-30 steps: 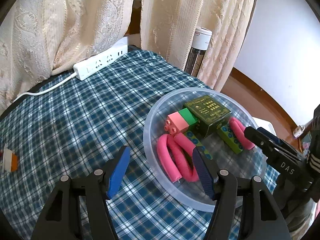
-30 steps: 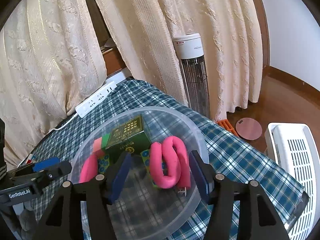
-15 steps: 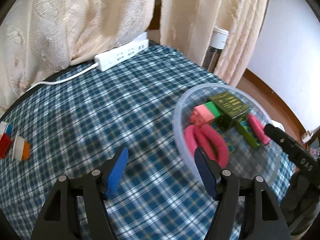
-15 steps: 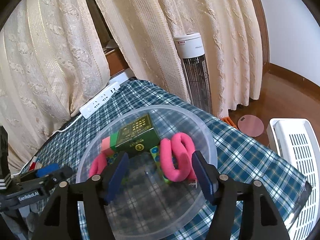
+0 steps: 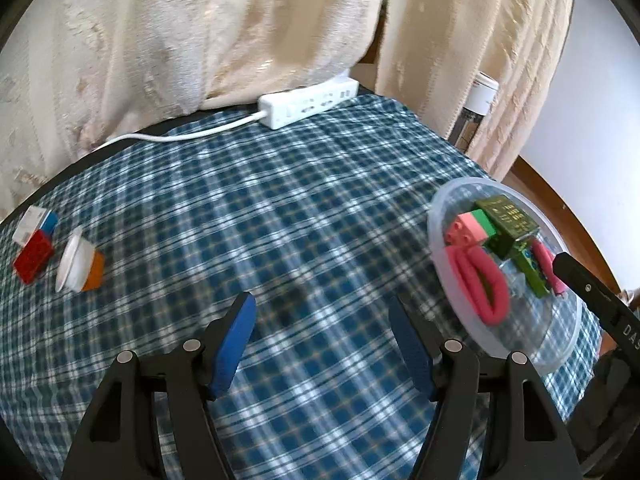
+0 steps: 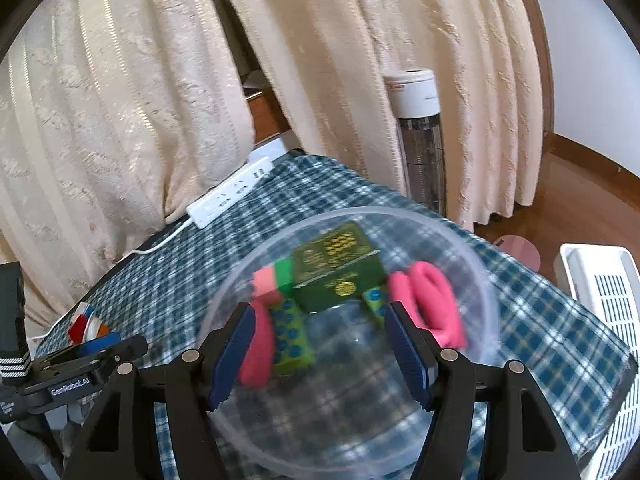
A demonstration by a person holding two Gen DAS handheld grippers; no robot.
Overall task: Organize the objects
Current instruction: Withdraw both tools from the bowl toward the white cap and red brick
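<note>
Nothing is held between the parted blue pads of the left gripper [image 5: 322, 344], poised over bare blue plaid tablecloth [image 5: 280, 216]. The right gripper [image 6: 320, 350] is likewise spread and empty above the clear round plastic bowl [image 6: 490, 280] near the cloth's right edge. A dark green printed box [image 6: 340, 276], pink foam rollers [image 6: 430, 298] and pink-and-green blocks [image 6: 274, 278] are contained there, while a red block [image 5: 32, 260] and a small white-and-orange cup [image 5: 78, 266] lie by the left edge.

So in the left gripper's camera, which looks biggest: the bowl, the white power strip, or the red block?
Largest to smallest, as they look there:
1. clear bowl
2. white power strip
3. red block
The fisheye lens distorts apparent sizes, so this is appearance only.
</note>
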